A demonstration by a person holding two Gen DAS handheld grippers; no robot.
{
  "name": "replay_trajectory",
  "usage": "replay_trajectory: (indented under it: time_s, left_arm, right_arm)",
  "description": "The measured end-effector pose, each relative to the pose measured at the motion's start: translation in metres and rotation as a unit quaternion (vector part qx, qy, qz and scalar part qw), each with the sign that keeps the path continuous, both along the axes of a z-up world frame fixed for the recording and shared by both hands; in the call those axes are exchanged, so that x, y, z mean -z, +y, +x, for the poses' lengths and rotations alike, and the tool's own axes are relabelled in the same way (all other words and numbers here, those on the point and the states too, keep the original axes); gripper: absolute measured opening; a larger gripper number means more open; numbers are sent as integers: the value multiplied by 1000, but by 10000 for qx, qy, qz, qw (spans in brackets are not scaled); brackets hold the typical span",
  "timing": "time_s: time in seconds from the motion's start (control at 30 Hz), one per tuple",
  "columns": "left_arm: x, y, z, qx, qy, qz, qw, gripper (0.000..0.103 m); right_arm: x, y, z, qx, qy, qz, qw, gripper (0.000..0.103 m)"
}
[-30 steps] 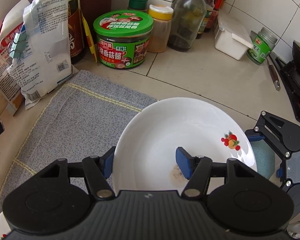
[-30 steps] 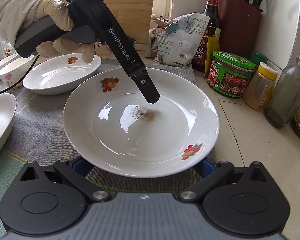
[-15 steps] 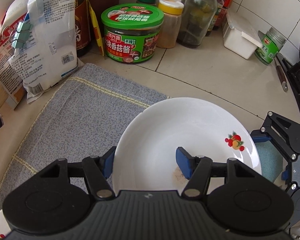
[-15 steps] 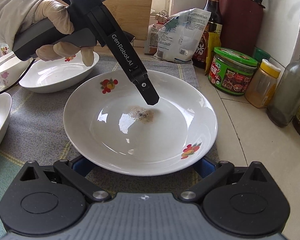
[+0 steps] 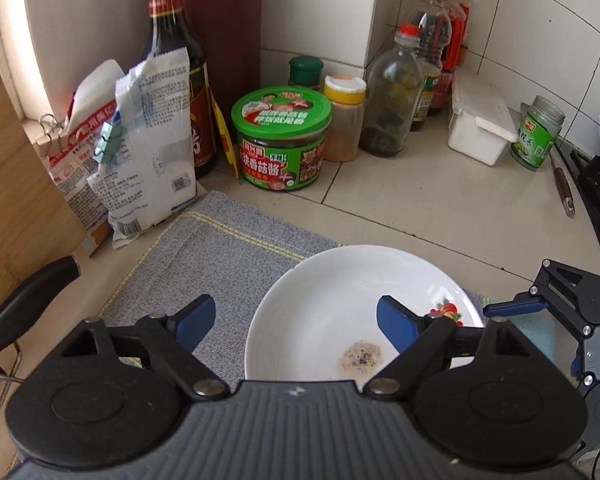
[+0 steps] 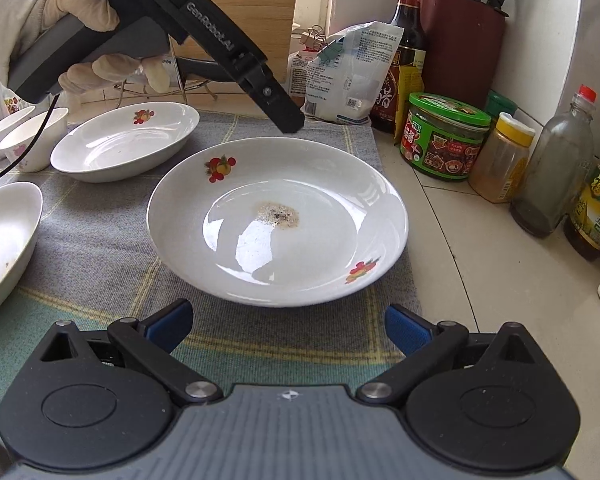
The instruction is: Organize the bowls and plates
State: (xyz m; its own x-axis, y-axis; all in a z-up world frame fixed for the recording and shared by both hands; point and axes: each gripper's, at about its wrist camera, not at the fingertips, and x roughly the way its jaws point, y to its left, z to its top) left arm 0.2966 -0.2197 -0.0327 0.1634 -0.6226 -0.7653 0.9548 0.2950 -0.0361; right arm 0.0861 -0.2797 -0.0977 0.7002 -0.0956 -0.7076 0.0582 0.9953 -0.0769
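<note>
- Grey woven mat (image 6: pixel 100 248) covers much of the tiled tabletop (image 6: pixel 480 280) and carries all the crockery; it serves as landmark here.
- White round plate (image 6: pixel 278 224) with fruit motifs sits at the mat's right edge, its rim hanging slightly over onto the tile. A dried, speckled stain marks its centre. Nothing touches it.
- Second deep plate (image 6: pixel 126 140) lies toward the mat's far left, apart from the first. A third dish (image 6: pixel 4 240) shows partly at the mat's near left edge.
- Two small bowls (image 6: pixel 32 144) stand beyond the mat's far left corner, close together.
- Left tongs (image 5: pixel 296 320), held in a gloved hand (image 6: pixel 40 28), have just been opening; their jaws stand wide apart above the plate's far rim, clear of it, gripping nothing.
- Right tongs (image 6: pixel 288 324) hang at the mat's near edge, just short of the plate's near rim, jaws spread wide and empty.
- Jars, bottles and bags line the wall behind the mat's far right corner, among them a green-lidded sauce jar (image 6: pixel 446 136).
- Progress, as a judgement: one plate looks freshly set down and released; no dishes are stacked yet. Plates remain scattered singly and bowls sit unsorted, so most of the gathering seems left to do.
</note>
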Motion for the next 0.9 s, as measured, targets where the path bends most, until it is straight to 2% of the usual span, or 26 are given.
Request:
replay_trajectory:
  time_s: [0.13, 0.23, 0.3, 0.43, 0.57, 0.67, 0.73, 0.9]
  left_arm:
    - [-28, 28, -26, -169, -434, -372, 9982, 94]
    - [-44, 56, -51, -399, -686, -631, 9948, 101]
    - [-49, 73, -67, -542, -849, -755, 9920, 101]
    - [-47, 111, -113, -1156, -1122, -760, 9840, 101]
    - [-34, 149, -158, -1771, -1463, -547, 9717, 101]
    - [-22, 177, -180, -2232, -1478, -339, 9629, 101]
    - [-10, 202, -191, -2682, -1418, -208, 9526, 101]
    - [13, 249, -201, -3365, -970, -97, 9366, 101]
  right_arm:
    - [-4, 12, -20, -126, 100, -31, 9999, 103]
    - [-6, 24, -34, -374, 168, 24, 9992, 103]
    - [-7, 30, -39, -525, 181, 80, 9984, 103]
    - [-3, 43, -40, -824, 254, 272, 9959, 103]
    - [2, 57, -35, -1123, 296, 431, 9923, 103]
    - [1, 68, -28, -1343, 336, 536, 9889, 103]
    - [-3, 74, -24, -1450, 332, 596, 9871, 103]
    - [-14, 89, -11, -1581, 277, 794, 9838, 103]
